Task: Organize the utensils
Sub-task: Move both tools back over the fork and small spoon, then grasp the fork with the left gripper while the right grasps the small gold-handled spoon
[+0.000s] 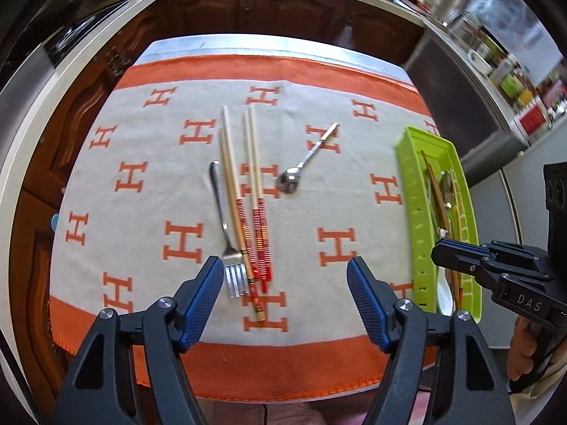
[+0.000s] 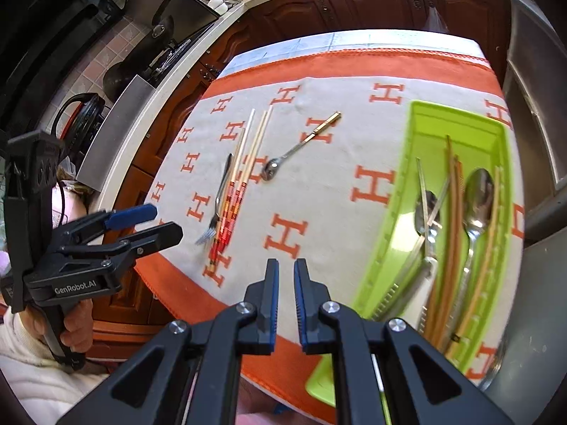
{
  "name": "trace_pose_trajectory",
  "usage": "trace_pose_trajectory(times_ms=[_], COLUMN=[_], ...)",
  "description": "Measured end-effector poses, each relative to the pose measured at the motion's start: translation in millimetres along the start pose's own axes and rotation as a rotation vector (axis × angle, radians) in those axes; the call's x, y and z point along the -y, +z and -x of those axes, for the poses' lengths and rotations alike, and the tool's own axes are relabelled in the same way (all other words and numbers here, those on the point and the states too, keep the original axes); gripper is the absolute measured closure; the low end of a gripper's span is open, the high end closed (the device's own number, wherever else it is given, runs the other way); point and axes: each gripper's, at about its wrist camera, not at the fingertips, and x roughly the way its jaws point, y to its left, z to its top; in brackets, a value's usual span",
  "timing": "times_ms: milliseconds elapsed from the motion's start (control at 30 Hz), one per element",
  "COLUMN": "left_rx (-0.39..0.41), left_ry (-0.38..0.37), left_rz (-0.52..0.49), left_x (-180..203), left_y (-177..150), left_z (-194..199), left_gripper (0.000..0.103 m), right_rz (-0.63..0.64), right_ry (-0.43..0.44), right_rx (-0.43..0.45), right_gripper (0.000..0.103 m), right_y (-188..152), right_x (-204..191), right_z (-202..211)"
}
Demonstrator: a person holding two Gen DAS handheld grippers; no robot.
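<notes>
Here the green tray (image 2: 404,191) is seen lengthwise at the cloth's (image 1: 340,191) right edge. Chopsticks (image 1: 244,194) and fork (image 1: 226,241) are laid parallel, tines nearest. Nothing is held: left gripper (image 1: 283,276) spread wide, right gripper (image 2: 286,276) nearly closed.

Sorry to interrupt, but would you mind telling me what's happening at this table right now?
A person with a handheld gripper in each hand is sorting cutlery into a green tray. Several spoons and chopsticks already lie in it. Still on the orange-and-beige cloth are a fork, red-handled chopsticks and a small spoon. The left gripper hangs open above the fork and chopsticks, holding nothing. The right gripper is shut and empty, beside the tray.
</notes>
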Motion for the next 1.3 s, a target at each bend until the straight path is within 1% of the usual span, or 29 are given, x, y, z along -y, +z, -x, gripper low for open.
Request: trace_pose_trajectory(times_ms=[133, 233, 300, 400, 433, 567, 600, 667, 700, 800, 833, 967, 1200, 1233, 1300], left_rx=[0.003, 0.007, 0.007, -0.014, -0.020, -0.053, -0.059, -0.069, -0.074, -0.088, -0.079, -0.083, -0.060, -0.060, -0.062], left_ry=[-0.011, -0.008, -0.008, -0.008, -0.008, -0.015, -0.012, -0.003, 0.004, 0.012, 0.005, 0.017, 0.106, 0.115, 0.132], left_rz=[0.076, 0.108, 0.123, 0.138, 0.141, 0.174, 0.179, 0.184, 0.185, 0.189, 0.192, 0.169, 0.091, 0.085, 0.066], left_x=[-27, -41, -49, -57, -59, -69, -70, -72, -73, -75, -75, -68, -48, -44, -40], left_y=[1, 4, 6, 10, 11, 17, 19, 22, 23, 25, 26, 28, 24, 23, 22], left_z=[-6, -15, -24, -42, -48, -74, -79, -89, -93, -103, -103, -110, -113, -113, -113], left_gripper=[0.033, 0.033, 0.036, 0.051, 0.057, 0.069, 0.071, 0.081, 0.083, 0.085, 0.085, 0.085, 0.085, 0.085, 0.094], right_rz=[-0.034, -0.055, -0.067, -0.084, -0.092, -0.126, -0.133, -0.145, -0.150, -0.161, -0.164, -0.172, -0.183, -0.184, -0.191], right_ry=[0.026, 0.040, 0.042, 0.043, 0.043, 0.041, 0.039, 0.037, 0.035, 0.037, 0.036, 0.031, 0.020, 0.018, 0.008], right_rx=[0.008, 0.017, 0.018, 0.012, 0.009, -0.005, -0.008, -0.008, -0.006, -0.004, -0.004, -0.001, -0.003, -0.001, -0.002], right_gripper=[0.094, 0.094, 0.094, 0.094, 0.094, 0.093, 0.093, 0.093, 0.094, 0.093, 0.093, 0.093, 0.093, 0.093, 0.093], right_y=[13, 22, 28, 34, 36, 41, 41, 43, 44, 45, 46, 50, 55, 57, 59], right_x=[-9, -17, -22, -26, -27, -27, -27, -26, -26, -25, -24, -22, -21, -21, -20], right_z=[-13, -22, -31, -44, -49, -67, -70, -76, -78, -83, -85, -90, -99, -99, -102])
